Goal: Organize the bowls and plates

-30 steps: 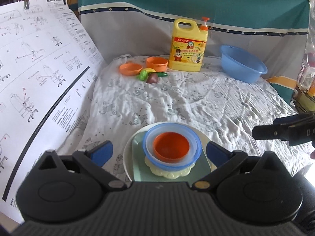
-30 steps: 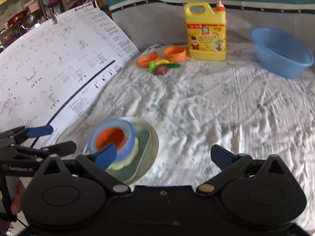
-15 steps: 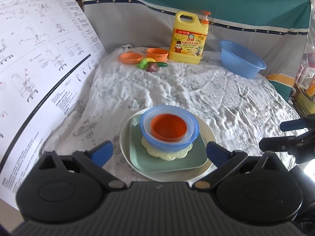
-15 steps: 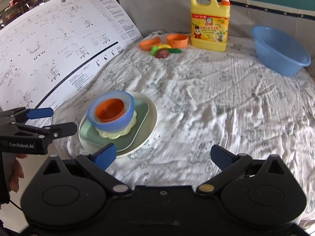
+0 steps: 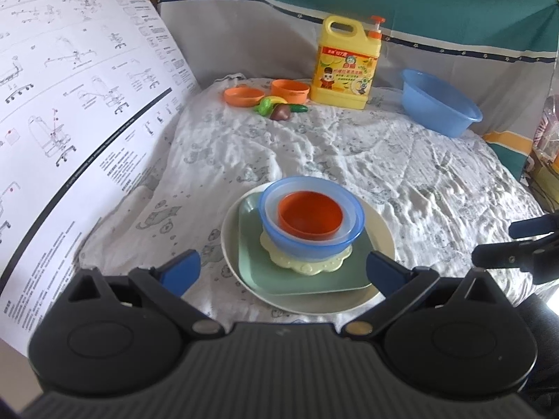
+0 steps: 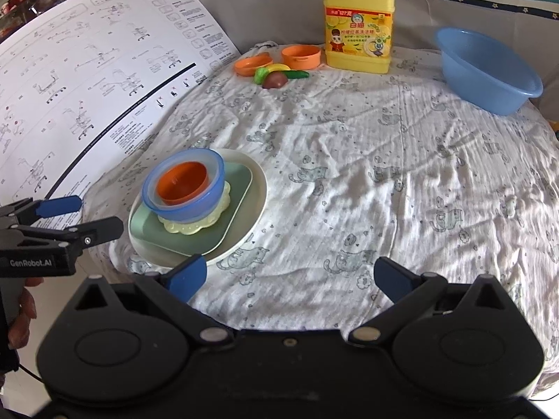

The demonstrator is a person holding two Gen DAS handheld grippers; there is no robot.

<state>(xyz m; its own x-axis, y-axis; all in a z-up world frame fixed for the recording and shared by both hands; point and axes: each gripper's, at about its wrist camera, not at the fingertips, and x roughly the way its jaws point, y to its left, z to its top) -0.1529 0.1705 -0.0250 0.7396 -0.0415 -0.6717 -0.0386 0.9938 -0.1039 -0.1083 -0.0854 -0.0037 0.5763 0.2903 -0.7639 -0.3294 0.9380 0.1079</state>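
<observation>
Wrinkled white cloth [image 5: 349,160] printed with small grey cats covers the bench under my left view, with a teal and grey curtain [image 5: 265,35] hung behind it. My left gripper [image 5: 281,272] has its jaws spread wide with nothing between them. Beyond them, near the bench's front edge, sits the stack: round cream plate [image 5: 380,230], square green plate [image 5: 255,262], scalloped pale-yellow dish [image 5: 304,266], translucent blue bowl [image 5: 307,244], orange bowl [image 5: 309,216] innermost. My gripper body hides the cream plate's near rim. At the frame's right edge, my right gripper is cut off.

From my right view, my right gripper [image 6: 290,279] is open too, holding nothing, over the cloth [image 6: 384,160] beside the stack at the front left. A glossy yellow detergent jug [image 6: 358,24] stands at the back edge; its label is too small to read.
</observation>
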